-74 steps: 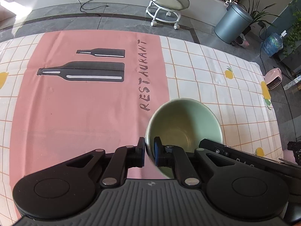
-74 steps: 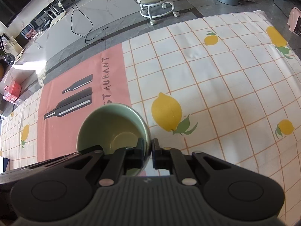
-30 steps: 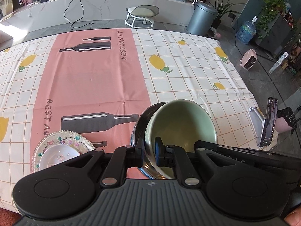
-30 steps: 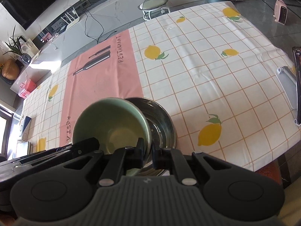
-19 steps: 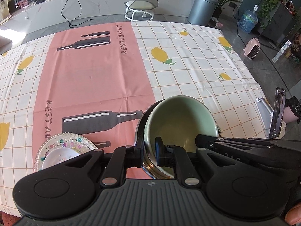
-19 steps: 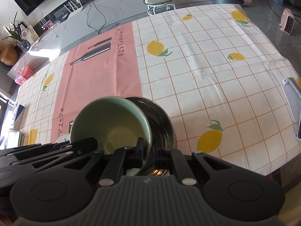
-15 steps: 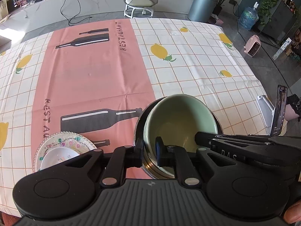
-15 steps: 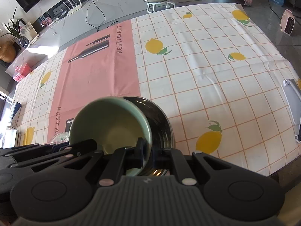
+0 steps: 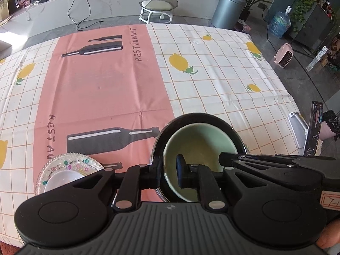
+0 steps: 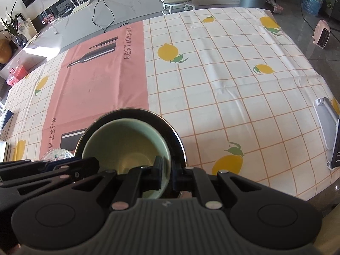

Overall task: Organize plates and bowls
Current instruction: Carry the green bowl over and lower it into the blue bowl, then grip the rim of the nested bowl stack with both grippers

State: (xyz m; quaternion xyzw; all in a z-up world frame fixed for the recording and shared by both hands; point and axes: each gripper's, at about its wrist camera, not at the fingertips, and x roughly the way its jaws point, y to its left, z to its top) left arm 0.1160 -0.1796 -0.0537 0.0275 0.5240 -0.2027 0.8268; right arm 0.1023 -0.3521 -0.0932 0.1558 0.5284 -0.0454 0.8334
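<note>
I'm lowering the green bowl [image 9: 197,140] into the steel bowl [image 9: 235,133] so they nest. My left gripper [image 9: 170,171] is straddling the near rim, jaws narrow but looking slack now. My right gripper [image 10: 165,173] is pinching the opposite rim nearly shut, keeping the bowl level. The patterned plate [image 9: 70,163] is sitting just beside.

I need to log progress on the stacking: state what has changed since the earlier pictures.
The green bowl, carried in both grippers from farther up the tablecloth toward its near edge, has come down into the metal bowl. The right gripper stays clamped on its rim. The left gripper now has its jaws slightly wider, grip unclear. The patterned plate is unmoved.
</note>
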